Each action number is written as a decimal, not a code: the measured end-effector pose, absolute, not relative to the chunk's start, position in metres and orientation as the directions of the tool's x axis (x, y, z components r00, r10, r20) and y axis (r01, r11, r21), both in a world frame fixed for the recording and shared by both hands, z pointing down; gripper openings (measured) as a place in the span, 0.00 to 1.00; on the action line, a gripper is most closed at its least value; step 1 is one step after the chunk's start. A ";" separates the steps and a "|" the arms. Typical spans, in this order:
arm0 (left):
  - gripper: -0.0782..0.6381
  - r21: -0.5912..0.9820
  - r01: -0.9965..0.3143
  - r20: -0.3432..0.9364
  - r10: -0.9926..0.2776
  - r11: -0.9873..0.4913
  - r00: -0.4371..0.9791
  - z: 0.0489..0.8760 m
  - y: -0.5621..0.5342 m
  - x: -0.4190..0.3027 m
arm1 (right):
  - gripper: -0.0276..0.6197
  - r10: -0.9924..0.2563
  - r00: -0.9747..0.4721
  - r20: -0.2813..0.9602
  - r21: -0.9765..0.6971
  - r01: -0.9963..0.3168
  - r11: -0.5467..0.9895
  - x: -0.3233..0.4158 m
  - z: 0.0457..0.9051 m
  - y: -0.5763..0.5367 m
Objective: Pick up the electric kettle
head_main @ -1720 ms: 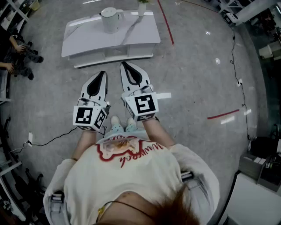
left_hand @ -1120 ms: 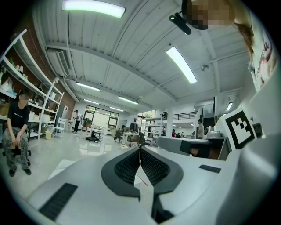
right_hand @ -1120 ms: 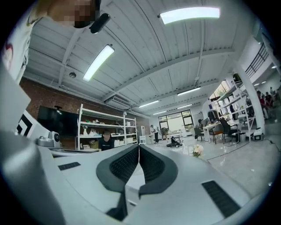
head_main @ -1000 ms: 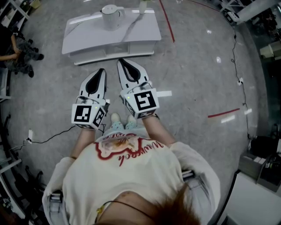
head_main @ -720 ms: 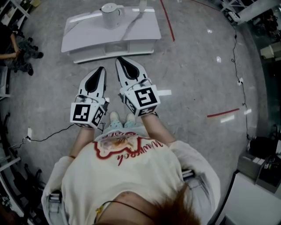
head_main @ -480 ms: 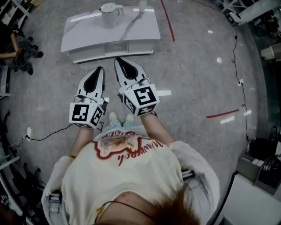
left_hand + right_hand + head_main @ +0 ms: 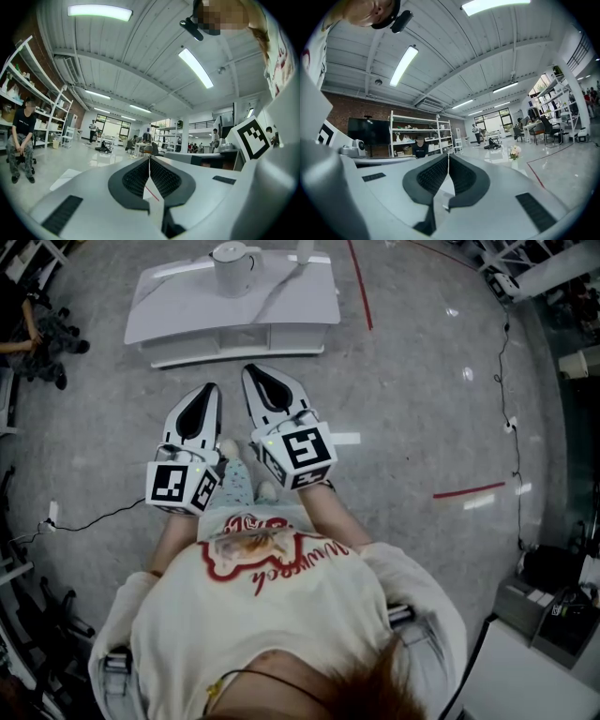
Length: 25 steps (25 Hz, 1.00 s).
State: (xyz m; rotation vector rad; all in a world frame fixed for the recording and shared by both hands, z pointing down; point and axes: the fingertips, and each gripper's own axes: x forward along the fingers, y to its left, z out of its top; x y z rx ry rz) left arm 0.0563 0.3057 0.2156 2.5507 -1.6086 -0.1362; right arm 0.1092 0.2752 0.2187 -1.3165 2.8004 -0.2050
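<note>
The white electric kettle (image 7: 232, 266) stands on a low white table (image 7: 281, 310) at the top of the head view. Both grippers are held side by side over the floor, short of the table's front edge and apart from the kettle. My left gripper (image 7: 210, 389) points toward the table with its jaws shut and nothing between them. My right gripper (image 7: 249, 370) sits just beside it, slightly further forward, also shut and empty. In the left gripper view the closed jaws of my left gripper (image 7: 149, 158) meet in a thin line, as do those of my right gripper (image 7: 448, 157) in the right gripper view.
A small vase (image 7: 303, 249) stands at the table's back edge, right of the kettle. A seated person (image 7: 28, 334) is at the far left. A black cable (image 7: 94, 521) lies on the floor at left. Red tape lines (image 7: 467, 491) mark the grey floor at right.
Both grippers have moved a little forward toward the table, staying shut. The person has stepped forward; one foot now shows between the grippers.
</note>
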 end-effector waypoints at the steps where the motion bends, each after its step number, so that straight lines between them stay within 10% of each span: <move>1: 0.13 0.153 -0.891 -0.014 -0.903 -0.427 0.430 0.216 0.303 0.057 | 0.07 -0.769 -0.638 0.018 -0.133 -0.764 0.631 0.110 0.219 0.272; 25: 0.13 0.120 -0.836 -0.051 -0.845 -0.535 0.533 0.208 0.024 -0.005 | 0.07 -0.830 -0.557 -0.042 -0.065 -0.827 0.558 0.044 0.205 0.009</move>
